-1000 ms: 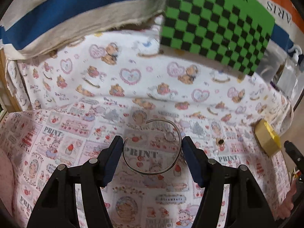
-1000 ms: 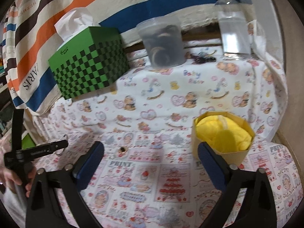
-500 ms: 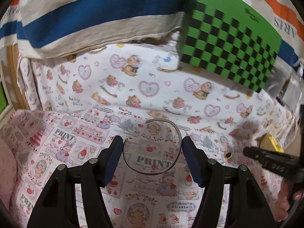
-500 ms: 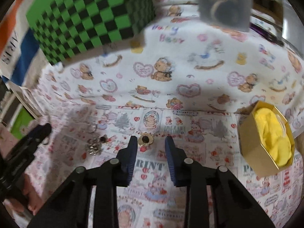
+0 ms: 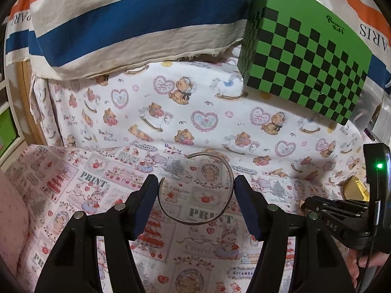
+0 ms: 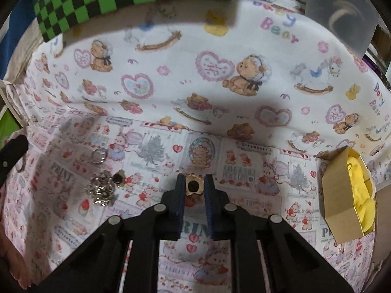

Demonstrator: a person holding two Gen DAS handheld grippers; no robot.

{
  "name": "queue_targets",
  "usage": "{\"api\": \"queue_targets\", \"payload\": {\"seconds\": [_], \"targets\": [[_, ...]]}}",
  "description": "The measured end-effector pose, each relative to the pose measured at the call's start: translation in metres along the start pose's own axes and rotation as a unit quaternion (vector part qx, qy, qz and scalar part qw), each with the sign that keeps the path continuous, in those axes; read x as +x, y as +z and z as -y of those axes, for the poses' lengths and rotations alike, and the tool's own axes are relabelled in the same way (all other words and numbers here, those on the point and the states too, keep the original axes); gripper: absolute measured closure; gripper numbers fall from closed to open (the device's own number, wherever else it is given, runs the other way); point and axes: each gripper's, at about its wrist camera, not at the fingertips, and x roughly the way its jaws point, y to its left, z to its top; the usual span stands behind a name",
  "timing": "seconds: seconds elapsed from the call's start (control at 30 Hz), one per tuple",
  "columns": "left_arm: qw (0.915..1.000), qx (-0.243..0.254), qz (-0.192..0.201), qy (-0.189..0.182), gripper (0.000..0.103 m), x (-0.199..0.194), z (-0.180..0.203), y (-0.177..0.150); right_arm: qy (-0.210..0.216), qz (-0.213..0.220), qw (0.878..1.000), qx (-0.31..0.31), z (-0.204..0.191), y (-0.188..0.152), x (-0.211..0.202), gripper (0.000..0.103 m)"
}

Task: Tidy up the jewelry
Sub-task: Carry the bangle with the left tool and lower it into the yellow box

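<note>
My left gripper (image 5: pixel 195 190) is shut on a thin silver open bangle (image 5: pixel 221 213), held above the printed cloth. My right gripper (image 6: pixel 194 183) is shut on a gold ring with a dark stone (image 6: pixel 193 186), low against the cloth; it also shows at the right of the left wrist view (image 5: pixel 303 204). A sparkly silver piece (image 6: pixel 101 188), a small dark-stone ring (image 6: pixel 119 177) and a plain silver ring (image 6: pixel 99 155) lie on the cloth to its left. A gold box with yellow lining (image 6: pixel 347 195) stands at the right.
A green and black checkered tissue box (image 5: pixel 305 58) stands at the back. A clear plastic tub (image 6: pixel 342 12) with bangles sits at the back right. A striped cloth (image 5: pixel 122 19) hangs behind. The left gripper's edge shows at far left (image 6: pixel 12 153).
My right gripper dropped down to the gold ring and shut on it. My left gripper shifted left with the bangle still held.
</note>
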Motion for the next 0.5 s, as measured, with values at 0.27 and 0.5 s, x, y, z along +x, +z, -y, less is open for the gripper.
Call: {"api": "queue_targets", "payload": {"seconds": [0.27,0.5], "targets": [[0.9993,0.012,0.031,0.017,0.040,-0.018,0.005,0.002,0.036,0.046,0.998,0.019,0.012,-0.020,-0.026,0.101],[0.9930,0.039,0.109,0.022,0.040,-0.062,0.017,0.002,0.106,0.143,0.983,0.035,0.045,-0.057,-0.094,0.101]]}}
